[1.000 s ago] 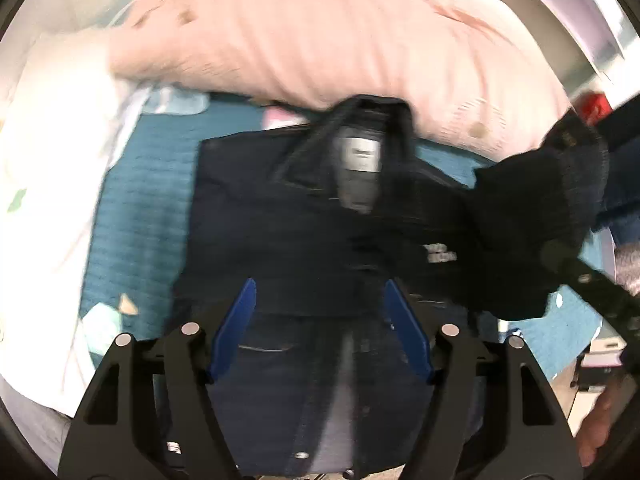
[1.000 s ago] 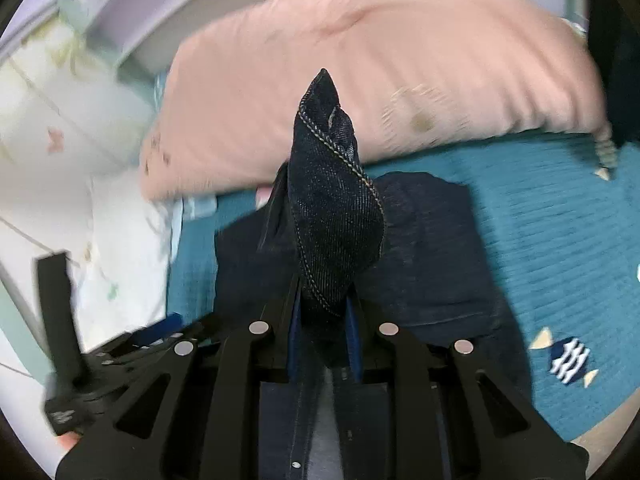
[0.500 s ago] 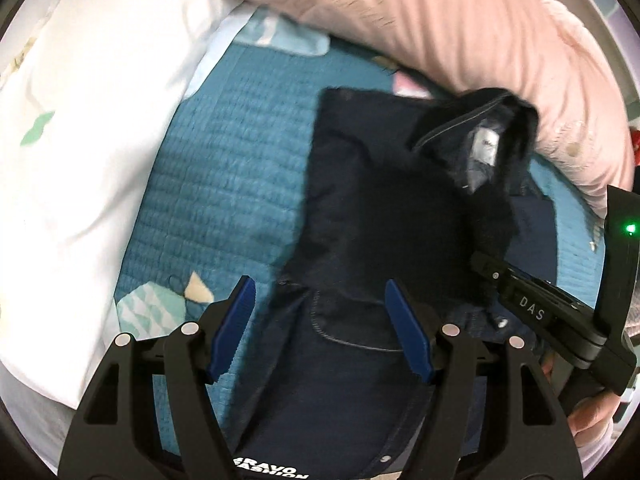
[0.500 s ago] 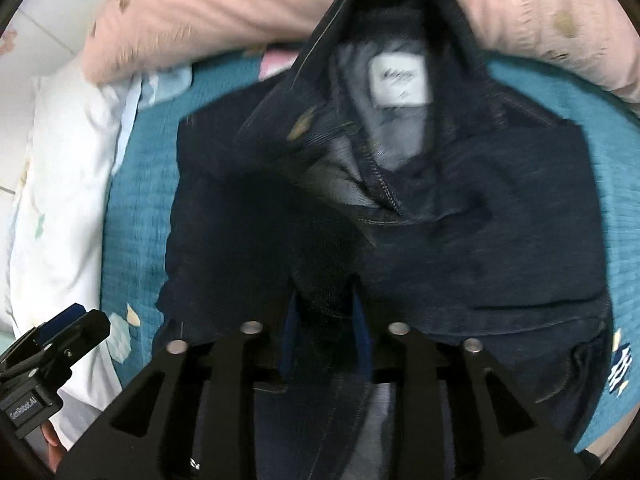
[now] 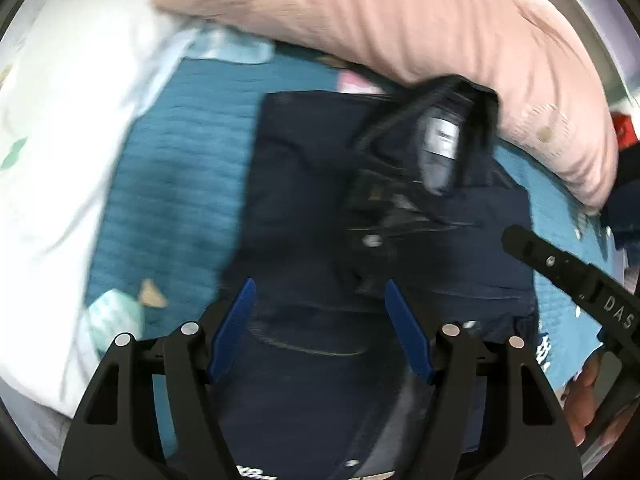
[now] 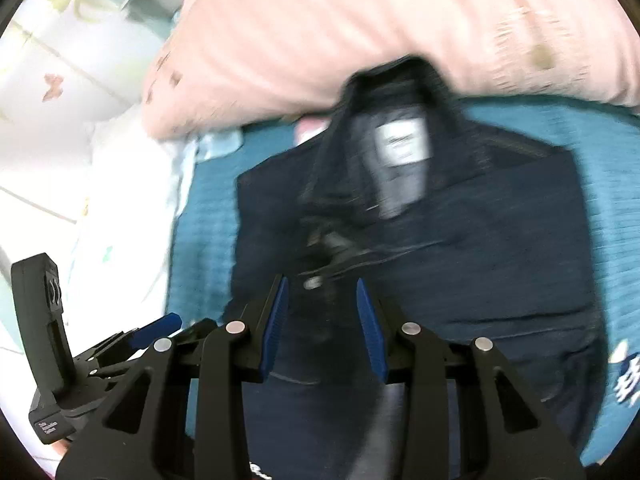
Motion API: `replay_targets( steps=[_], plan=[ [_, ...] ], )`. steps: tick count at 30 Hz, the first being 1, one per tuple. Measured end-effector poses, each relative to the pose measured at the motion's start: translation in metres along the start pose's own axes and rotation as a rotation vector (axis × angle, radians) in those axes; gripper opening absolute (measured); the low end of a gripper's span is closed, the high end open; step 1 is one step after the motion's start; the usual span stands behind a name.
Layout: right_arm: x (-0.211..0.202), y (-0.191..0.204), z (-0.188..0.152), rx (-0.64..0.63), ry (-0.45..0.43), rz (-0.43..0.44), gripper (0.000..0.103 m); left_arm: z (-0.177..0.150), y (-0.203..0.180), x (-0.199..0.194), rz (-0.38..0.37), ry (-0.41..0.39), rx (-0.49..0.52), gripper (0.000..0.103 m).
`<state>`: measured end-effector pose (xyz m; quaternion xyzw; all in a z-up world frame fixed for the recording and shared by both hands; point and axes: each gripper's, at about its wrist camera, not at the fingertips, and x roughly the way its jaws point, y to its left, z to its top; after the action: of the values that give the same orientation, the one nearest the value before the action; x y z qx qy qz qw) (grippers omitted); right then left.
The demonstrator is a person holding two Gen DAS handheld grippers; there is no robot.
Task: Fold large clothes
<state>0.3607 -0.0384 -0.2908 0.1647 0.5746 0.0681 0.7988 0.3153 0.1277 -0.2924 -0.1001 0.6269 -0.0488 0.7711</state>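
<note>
Denim jacket (image 5: 304, 184), dk navy, flat on teal blanket (image 5: 168, 184), collar up

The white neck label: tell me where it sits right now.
The white neck label sits inside the denim jacket's raised collar, upper centre of the right wrist view, just below the pink pillow.

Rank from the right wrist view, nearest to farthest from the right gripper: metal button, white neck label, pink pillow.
From the right gripper:
1. Metal button on the denim jacket, just ahead of the open jaws.
2. White neck label, farther up inside the collar.
3. Pink pillow, behind the collar, at the top.
</note>
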Motion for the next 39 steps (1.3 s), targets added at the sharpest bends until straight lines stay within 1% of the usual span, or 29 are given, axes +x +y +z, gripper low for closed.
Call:
replay_targets(
  steps=[2,3,5,7,9,11,12,13,14,15,16,18,19,20,21,22,24,26,28,30,31,33,35,36,39],
  plan=[
    [-0.010,-0.021,0.002,0.013,-0.012,-0.025,0.018,0.001,-0.021,0.009,-0.031,0.009,0.019,0.069],
    [-0.012,-0.028,0.003,0.014,-0.011,-0.033,0.017,0.002,-0.034,0.016,-0.054,0.021,0.031,0.068],
    [-0.010,-0.048,0.000,0.027,0.014,-0.036,0.009,0.004,-0.056,0.031,-0.090,0.045,0.055,0.067],
    [-0.003,-0.061,-0.004,0.040,0.039,-0.038,0.006,0.004,-0.074,0.048,-0.106,0.079,0.071,0.055],
    [0.006,-0.071,-0.011,0.046,0.061,-0.039,0.005,0.002,-0.089,0.071,-0.116,0.138,0.072,0.051],
    [0.021,-0.082,-0.017,0.070,0.098,-0.020,0.004,-0.001,-0.096,0.088,-0.129,0.173,0.069,0.045],
    [0.029,-0.084,-0.021,0.072,0.110,-0.016,0.003,-0.003,-0.099,0.098,-0.122,0.191,0.077,0.039],
    [0.035,-0.086,-0.024,0.074,0.123,-0.015,0.003,-0.005,-0.100,0.105,-0.111,0.201,0.082,0.032],
    [0.043,-0.088,-0.027,0.080,0.138,-0.012,0.003,-0.007,-0.100,0.114,-0.091,0.212,0.086,0.029],
    [0.054,-0.092,-0.032,0.096,0.164,0.007,0.003,-0.007,-0.100,0.120,-0.084,0.217,0.084,0.028],
    [0.059,-0.093,-0.034,0.104,0.177,0.017,0.002,-0.008,-0.095,0.127,-0.094,0.216,0.064,0.029],
    [0.074,-0.099,-0.040,0.120,0.208,0.006,0.001,-0.009,-0.090,0.129,-0.116,0.217,0.033,0.028],
    [0.078,-0.102,-0.042,0.122,0.209,0.005,0.000,-0.008,-0.090,0.128,-0.114,0.222,0.042,0.025],
    [0.078,-0.105,-0.043,0.133,0.203,0.021,0.000,-0.008,-0.089,0.127,-0.099,0.227,0.052,0.022],
    [0.077,-0.107,-0.043,0.143,0.205,0.029,0.000,-0.007,-0.087,0.126,-0.070,0.232,0.062,0.015],
    [0.073,-0.111,-0.042,0.149,0.205,0.012,0.000,-0.005,-0.083,0.125,-0.055,0.233,0.061,0.012],
    [0.063,-0.116,-0.038,0.137,0.186,-0.025,0.000,-0.001,-0.072,0.122,-0.054,0.240,0.036,0.011],
    [0.052,-0.130,-0.036,0.136,0.155,-0.103,0.000,0.002,-0.062,0.118,-0.043,0.239,0.014,0.008],
    [0.042,-0.154,-0.035,0.184,0.140,-0.126,0.000,0.004,-0.057,0.115,-0.049,0.236,0.013,0.004],
    [0.032,-0.180,-0.036,0.241,0.125,-0.181,0.000,0.005,-0.056,0.114,-0.047,0.238,0.015,0.003],
    [0.027,-0.189,-0.037,0.254,0.118,-0.191,0.000,0.005,-0.055,0.114,-0.049,0.235,0.016,0.003],
    [0.019,-0.208,-0.039,0.302,0.110,-0.171,0.000,0.007,-0.058,0.114,-0.043,0.231,0.008,0.003],
    [0.016,-0.218,-0.042,0.312,0.108,-0.200,0.000,0.005,-0.058,0.119,-0.036,0.229,0.012,0.003],
    [0.019,-0.220,-0.045,0.313,0.113,-0.203,0.000,-0.002,-0.058,0.124,-0.034,0.229,0.013,0.003],
    [0.039,-0.225,-0.053,0.312,0.115,-0.182,0.000,-0.006,-0.052,0.135,-0.059,0.228,-0.018,0.003]
  ],
)
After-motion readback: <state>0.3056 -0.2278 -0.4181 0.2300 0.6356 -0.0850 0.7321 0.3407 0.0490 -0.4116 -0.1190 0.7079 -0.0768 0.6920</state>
